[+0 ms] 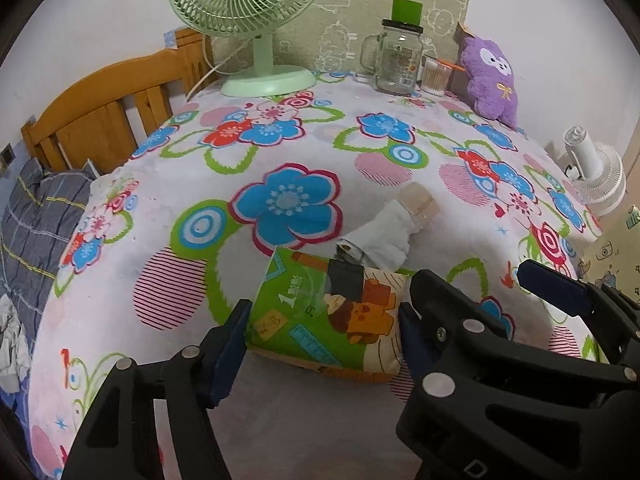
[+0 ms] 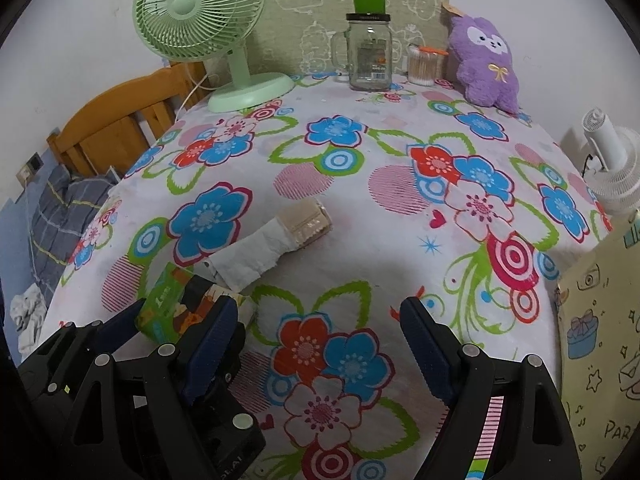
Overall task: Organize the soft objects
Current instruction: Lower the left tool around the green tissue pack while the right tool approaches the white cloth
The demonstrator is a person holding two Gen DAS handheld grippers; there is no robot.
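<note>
A green and cream tissue pack [image 1: 324, 316] lies on the flowered table cover [image 1: 280, 152]. My left gripper [image 1: 324, 322] is open, its two fingers either side of the pack, close to its ends. A rolled white cloth with a beige cap [image 1: 388, 228] lies just behind the pack. A purple plush toy [image 1: 490, 78] leans at the far right. In the right wrist view, my right gripper [image 2: 320, 328] is open and empty above bare cover, to the right of the pack [image 2: 176, 312] and the cloth roll [image 2: 272, 246]. The plush [image 2: 486, 66] shows there too.
A green desk fan [image 1: 248, 20], a glass mug jar [image 1: 396, 60] and a cup of cotton swabs [image 1: 434, 76] stand along the back. A white fan [image 1: 596, 176] is off the right edge. A wooden bed frame [image 1: 100, 112] is on the left. A printed bag [image 2: 600, 340] is at the right.
</note>
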